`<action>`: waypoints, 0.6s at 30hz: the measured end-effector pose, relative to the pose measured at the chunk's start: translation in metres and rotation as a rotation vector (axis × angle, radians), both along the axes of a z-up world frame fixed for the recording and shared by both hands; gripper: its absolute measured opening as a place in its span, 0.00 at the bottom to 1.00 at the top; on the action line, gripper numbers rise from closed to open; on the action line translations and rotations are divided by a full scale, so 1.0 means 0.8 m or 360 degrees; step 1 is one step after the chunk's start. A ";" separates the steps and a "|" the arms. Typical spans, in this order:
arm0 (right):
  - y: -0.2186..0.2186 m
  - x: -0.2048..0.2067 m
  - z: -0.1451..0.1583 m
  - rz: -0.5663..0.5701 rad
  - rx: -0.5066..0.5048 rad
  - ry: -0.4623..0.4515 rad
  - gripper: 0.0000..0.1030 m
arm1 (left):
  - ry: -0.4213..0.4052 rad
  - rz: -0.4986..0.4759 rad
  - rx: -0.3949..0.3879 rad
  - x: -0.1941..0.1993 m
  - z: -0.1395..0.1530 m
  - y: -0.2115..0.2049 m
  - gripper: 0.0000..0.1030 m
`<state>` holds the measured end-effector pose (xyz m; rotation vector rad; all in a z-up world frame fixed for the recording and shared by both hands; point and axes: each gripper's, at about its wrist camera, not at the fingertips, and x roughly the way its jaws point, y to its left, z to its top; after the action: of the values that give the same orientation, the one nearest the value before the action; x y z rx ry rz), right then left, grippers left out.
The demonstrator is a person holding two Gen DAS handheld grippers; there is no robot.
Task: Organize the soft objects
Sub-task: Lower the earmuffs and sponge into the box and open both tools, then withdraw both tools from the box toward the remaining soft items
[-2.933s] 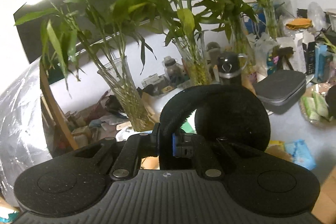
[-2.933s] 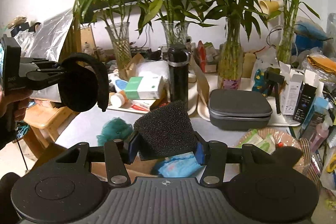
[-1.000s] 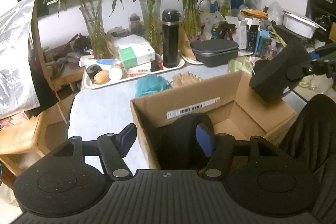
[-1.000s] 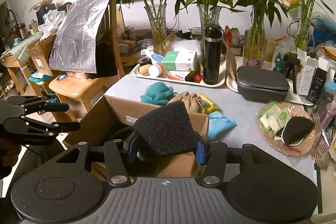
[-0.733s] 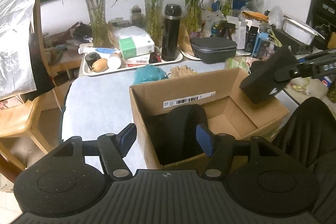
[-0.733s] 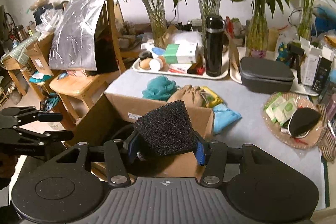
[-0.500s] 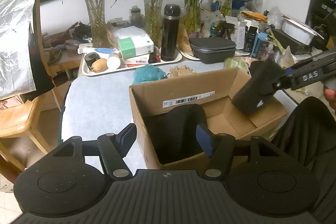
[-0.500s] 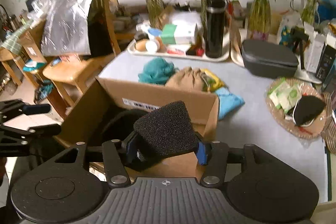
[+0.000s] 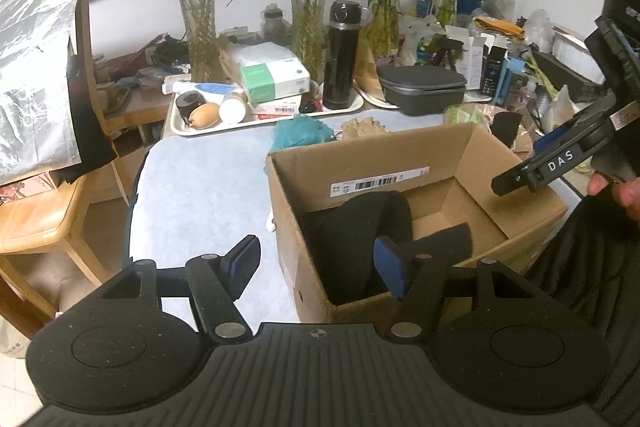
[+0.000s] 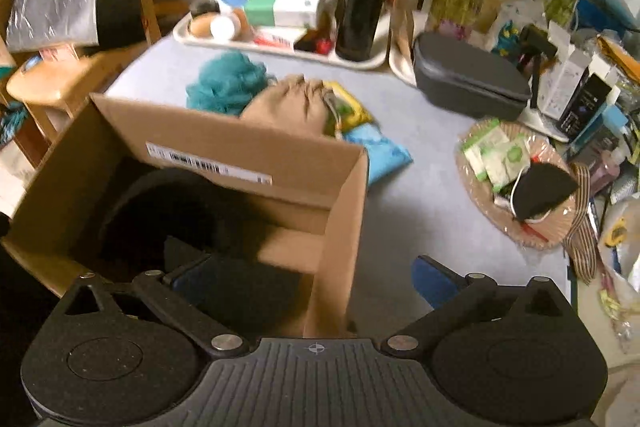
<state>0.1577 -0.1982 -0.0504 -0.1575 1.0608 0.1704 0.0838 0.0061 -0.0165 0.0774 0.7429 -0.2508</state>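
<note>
The tabletop point(image 9: 200, 179) carries an open cardboard box point(image 9: 376, 151) at its near edge, with a white barcode label point(image 9: 380, 183) on the inside of the far wall. Inside the box, a black earmuff point(image 9: 360, 223) stands against the left wall, and a black foam block point(image 9: 444, 243) lies on the box floor just to its right, touching it. Behind the box on the tabletop lie a teal pouf point(image 10: 226, 83), a tan pouch point(image 10: 292, 103), a yellow item point(image 10: 352, 109) and a blue cloth point(image 10: 384, 153), close together. A tray point(image 9: 200, 125) holding a black flask point(image 9: 340, 55) and a green-and-white carton point(image 9: 276, 77) sits at the far edge, with a grey case point(image 9: 422, 87) to its right. A wicker plate point(image 10: 532, 223) with small packets and a black mask point(image 10: 544, 191) is well apart from the box on the right. The left gripper point(image 9: 316, 269) hovers over the box's near left corner, fingers spread apart and empty. The right gripper point(image 10: 312, 279) hovers over the box's near right corner, fingers likewise spread wide, holding nothing, one finger inside the box and one outside.
</note>
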 end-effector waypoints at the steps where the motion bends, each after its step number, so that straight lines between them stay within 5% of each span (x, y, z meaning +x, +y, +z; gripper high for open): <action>1: -0.001 -0.001 0.000 0.0016 0.0031 -0.0004 1.00 | 0.0002 0.0006 0.0003 0.001 0.000 0.000 0.60; 5: -0.002 -0.008 0.008 0.0044 0.0164 -0.0039 1.00 | 0.0007 0.0019 0.0004 0.002 0.000 0.002 0.60; 18: 0.007 -0.031 0.065 0.0126 0.0141 -0.0315 1.00 | -0.0004 0.0035 -0.0006 0.009 0.005 0.003 0.60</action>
<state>0.1326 -0.1927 0.0019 -0.1337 0.8493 0.2674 0.0909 0.0085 -0.0125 0.0662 0.7404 -0.2308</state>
